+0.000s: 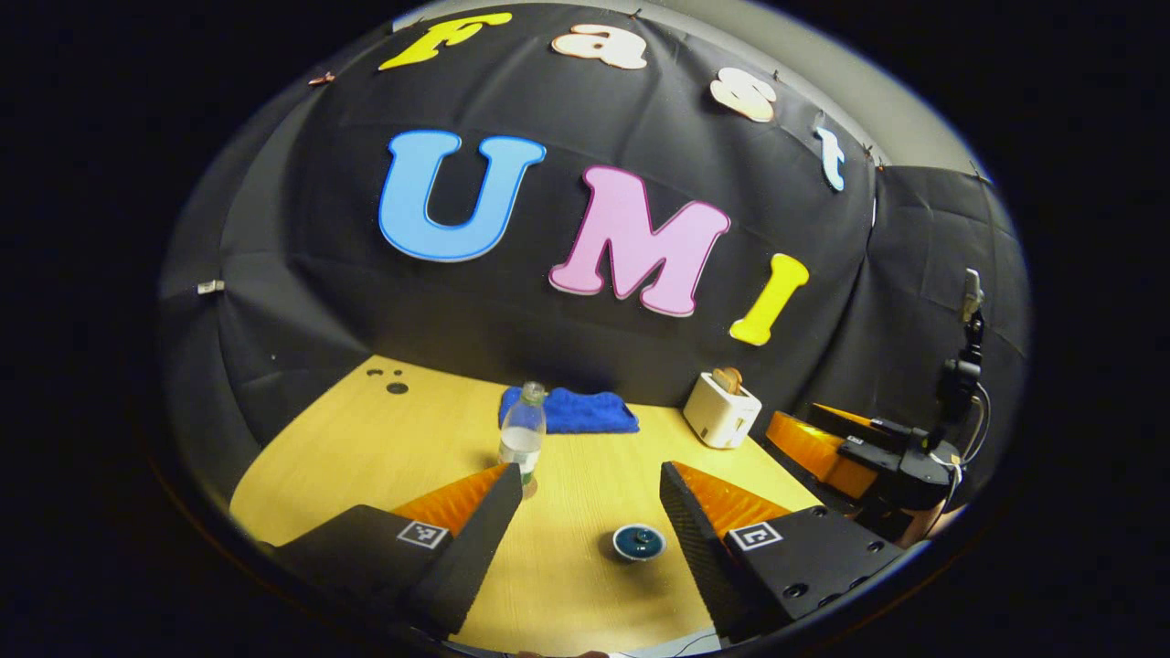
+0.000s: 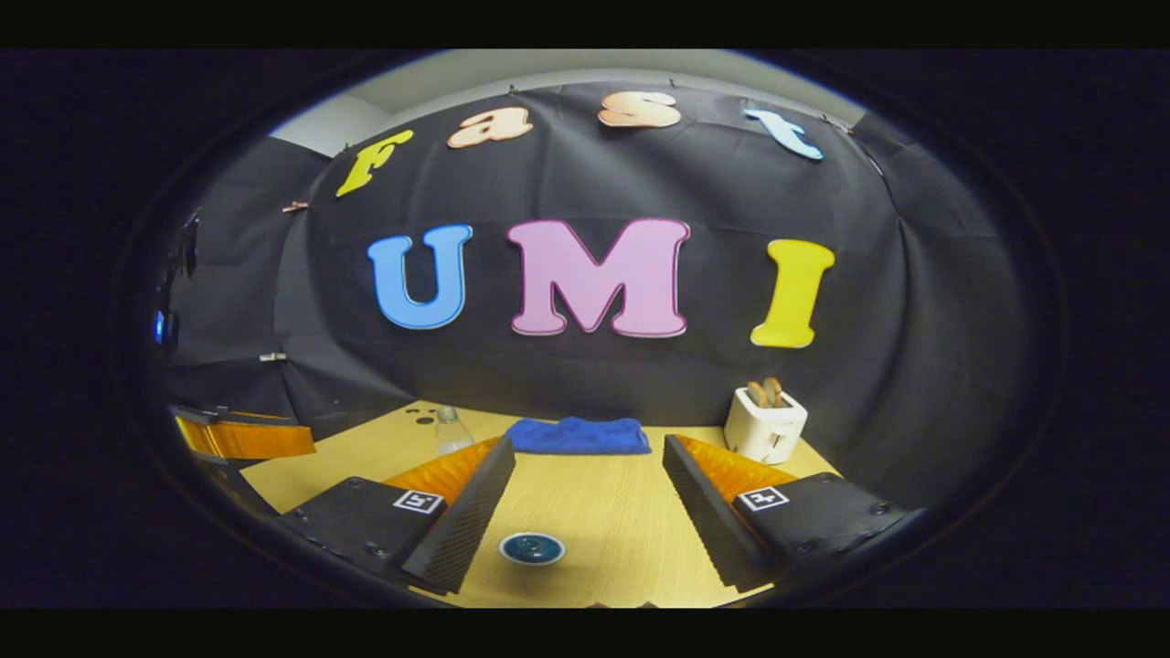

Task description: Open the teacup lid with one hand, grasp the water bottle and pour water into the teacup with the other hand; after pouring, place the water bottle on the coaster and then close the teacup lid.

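While both claws hang spread and empty above the counter [image 1: 585, 512], the teacup [image 1: 639, 541] sits low and centre in the left gripper view with its lid on, and the water bottle [image 1: 523, 431] stands upright beyond it, left of centre. This fits a start or a finished job alike. Any lid grasp should come straight down, pinching the knob squarely.

The left claw [image 1: 590, 512] and right claw [image 2: 590, 498] both show wide gaps.
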Motion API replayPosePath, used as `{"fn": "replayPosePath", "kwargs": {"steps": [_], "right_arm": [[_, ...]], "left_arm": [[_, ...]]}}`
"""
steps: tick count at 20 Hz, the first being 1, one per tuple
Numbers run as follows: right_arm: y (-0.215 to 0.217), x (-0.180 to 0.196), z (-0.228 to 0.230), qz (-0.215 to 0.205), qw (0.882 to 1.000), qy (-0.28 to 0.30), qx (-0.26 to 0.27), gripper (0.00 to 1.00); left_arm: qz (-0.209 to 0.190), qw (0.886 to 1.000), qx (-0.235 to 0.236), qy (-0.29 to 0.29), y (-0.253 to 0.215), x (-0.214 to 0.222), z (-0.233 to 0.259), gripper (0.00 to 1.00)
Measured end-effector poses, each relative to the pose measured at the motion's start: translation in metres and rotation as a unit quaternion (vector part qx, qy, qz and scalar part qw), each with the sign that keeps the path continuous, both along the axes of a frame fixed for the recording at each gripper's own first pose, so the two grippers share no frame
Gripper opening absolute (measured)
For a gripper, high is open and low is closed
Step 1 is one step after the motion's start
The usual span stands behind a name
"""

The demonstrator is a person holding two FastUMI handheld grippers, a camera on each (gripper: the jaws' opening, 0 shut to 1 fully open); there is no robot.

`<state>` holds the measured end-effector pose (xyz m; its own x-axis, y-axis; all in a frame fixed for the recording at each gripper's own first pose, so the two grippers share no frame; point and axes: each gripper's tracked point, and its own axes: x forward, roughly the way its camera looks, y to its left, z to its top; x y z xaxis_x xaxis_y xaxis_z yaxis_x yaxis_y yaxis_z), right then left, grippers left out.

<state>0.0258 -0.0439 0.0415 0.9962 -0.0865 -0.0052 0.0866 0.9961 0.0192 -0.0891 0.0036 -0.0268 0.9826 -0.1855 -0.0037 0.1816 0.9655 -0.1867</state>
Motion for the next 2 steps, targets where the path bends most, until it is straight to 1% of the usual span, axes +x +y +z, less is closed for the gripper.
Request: {"fn": "replayPosePath", "kwargs": {"steps": [2], "right_arm": [[0.005,-0.008,0.015,-0.007,1.0,-0.006,0.007,1.0]], "left_arm": [[0.025,0.999,0.017,-0.036,0.006,-0.005,0.028,0.95]]}}
